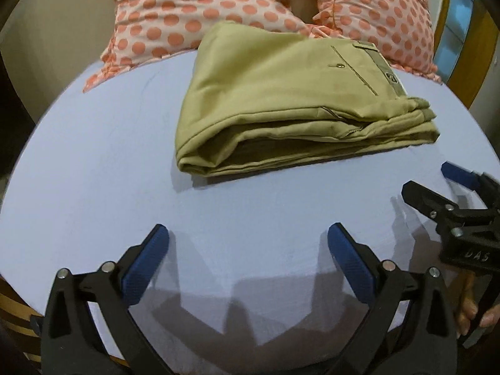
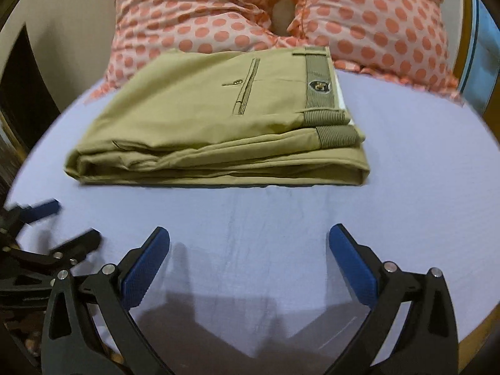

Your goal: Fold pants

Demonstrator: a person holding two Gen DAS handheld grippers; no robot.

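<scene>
The raised letters "DAS" stand on the black plastic body of the right gripper (image 1: 432,184), at four o'clock in the left wrist view.

The small dark badge on the waistband of the folded khaki cotton pants (image 2: 218,118) is too small to read.

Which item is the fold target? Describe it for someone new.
On the lavender bed sheet, just before the polka-dot pillows, lies a folded stack: the khaki pants. Unlike the pillows, they are plain olive-tan, with a ribbed waistband and a buttoned back pocket.

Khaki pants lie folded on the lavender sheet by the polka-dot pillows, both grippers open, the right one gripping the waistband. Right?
Not quite. The right gripper grips nothing: in the right wrist view its jaws stand open over bare lavender sheet, short of the khaki pants. The left gripper is open too; polka-dot pillows lie behind.
</scene>
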